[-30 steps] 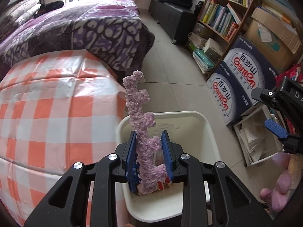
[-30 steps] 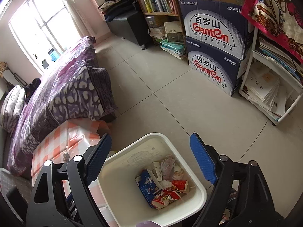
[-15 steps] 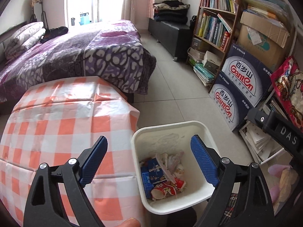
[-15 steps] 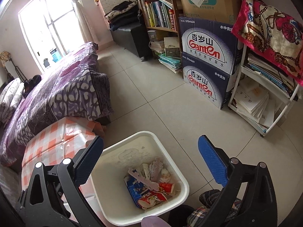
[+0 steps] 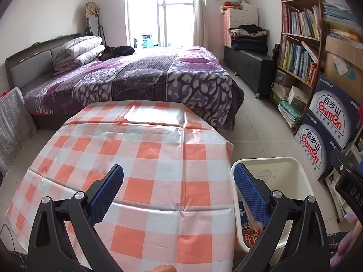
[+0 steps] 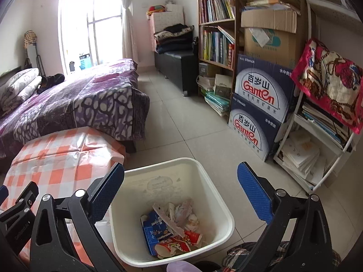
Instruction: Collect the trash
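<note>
A white trash bin (image 6: 217, 195) stands on the floor beside the table. It holds trash (image 6: 172, 229): a blue carton, a red wrapper, crumpled paper and a pale purple strip. In the left wrist view the bin (image 5: 301, 181) is at the lower right. My left gripper (image 5: 179, 190) is open and empty above the table with the orange-and-white checked cloth (image 5: 145, 158). My right gripper (image 6: 181, 192) is open and empty above the bin. The left gripper's body shows at the right wrist view's lower left (image 6: 18, 206).
A bed with a purple cover (image 5: 140, 77) lies beyond the table. A bookshelf (image 6: 217, 40), stacked Ganten boxes (image 6: 258, 104) and a white rack of papers (image 6: 317, 149) line the right wall. A black bench (image 6: 177, 65) stands at the back. Tiled floor (image 6: 181, 127) runs between.
My left gripper opened and let the purple strip drop into the bin. It then swung left and up, from above the bin to above the table. My right gripper rose a little.
</note>
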Tool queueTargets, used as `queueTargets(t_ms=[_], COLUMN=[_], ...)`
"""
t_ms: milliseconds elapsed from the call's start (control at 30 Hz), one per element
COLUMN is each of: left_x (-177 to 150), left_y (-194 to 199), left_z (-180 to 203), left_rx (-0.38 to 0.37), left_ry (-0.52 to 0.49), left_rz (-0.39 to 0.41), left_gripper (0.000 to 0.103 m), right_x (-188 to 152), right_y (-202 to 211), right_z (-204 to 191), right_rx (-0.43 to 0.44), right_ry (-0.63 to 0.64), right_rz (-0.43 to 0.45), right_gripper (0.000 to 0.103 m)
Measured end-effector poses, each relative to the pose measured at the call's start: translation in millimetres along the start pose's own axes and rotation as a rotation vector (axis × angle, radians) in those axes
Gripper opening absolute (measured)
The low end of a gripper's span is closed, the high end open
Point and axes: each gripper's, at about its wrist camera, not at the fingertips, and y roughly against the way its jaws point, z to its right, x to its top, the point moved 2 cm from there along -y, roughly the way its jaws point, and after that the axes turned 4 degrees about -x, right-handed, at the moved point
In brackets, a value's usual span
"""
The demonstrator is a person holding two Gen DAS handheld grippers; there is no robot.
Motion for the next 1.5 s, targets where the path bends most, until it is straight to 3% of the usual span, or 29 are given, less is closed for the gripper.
queueTargets(t_ms=[467, 1500], left_x=[-1, 0], left_y=[4, 4], left_z=[-12, -6], left_rx=[-0.006, 0.009], left_ry=[0.040, 0.033], left_rz=[0.010, 0.003], left_gripper=[0.095, 0.095], right_x=[-1, -3], right_y=[18, 12], right_z=[-24, -22], right_rx=[0.028, 0.032], right_ry=[0.075, 0.070], right_rz=[0.103, 0.057], right_gripper=[0.096, 0.096])
